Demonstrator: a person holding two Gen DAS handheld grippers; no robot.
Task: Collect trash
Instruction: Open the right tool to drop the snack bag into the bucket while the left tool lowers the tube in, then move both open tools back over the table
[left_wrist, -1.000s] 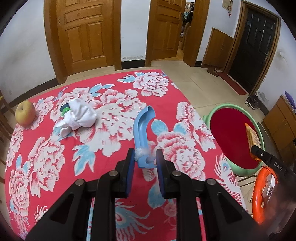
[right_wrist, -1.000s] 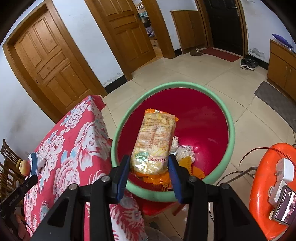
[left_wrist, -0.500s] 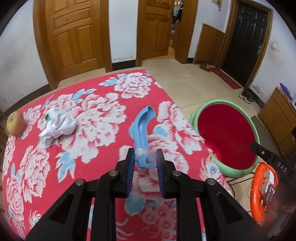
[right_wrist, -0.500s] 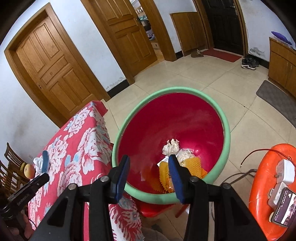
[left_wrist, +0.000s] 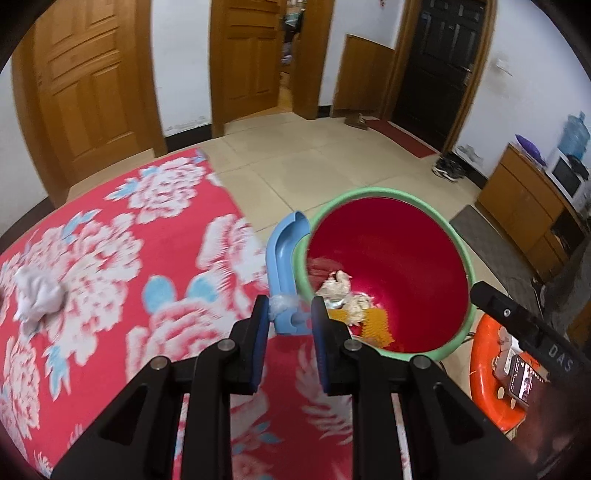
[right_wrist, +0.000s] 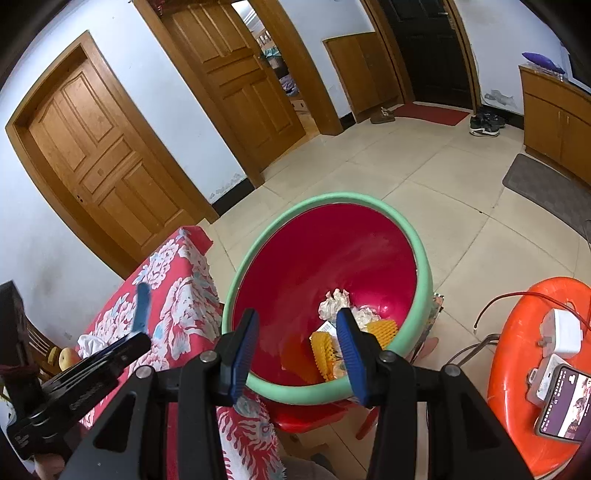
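My left gripper (left_wrist: 289, 322) is shut on a curved blue plastic piece (left_wrist: 285, 254) and holds it up at the near rim of the red basin with a green rim (left_wrist: 384, 194). The basin holds crumpled paper (left_wrist: 338, 284) and orange wrappers (left_wrist: 376, 325). My right gripper (right_wrist: 297, 343) is open and empty over the basin (right_wrist: 421, 254), above the crumpled paper (right_wrist: 334, 302) and the orange wrapper (right_wrist: 323, 350). The blue piece (right_wrist: 142, 306) shows at the left of the right wrist view. A white crumpled tissue (left_wrist: 37, 295) lies on the red floral tablecloth (left_wrist: 110, 258).
An orange stool (right_wrist: 517, 332) with a phone (right_wrist: 563, 410) and a charger (right_wrist: 559, 332) stands right of the basin. An apple (right_wrist: 66, 358) sits at the table's far end. Wooden doors and a cabinet (left_wrist: 524, 206) line the tiled floor.
My right gripper opened and the snack packet dropped into the basin. My left gripper carried the blue piece off the table to the basin's rim.
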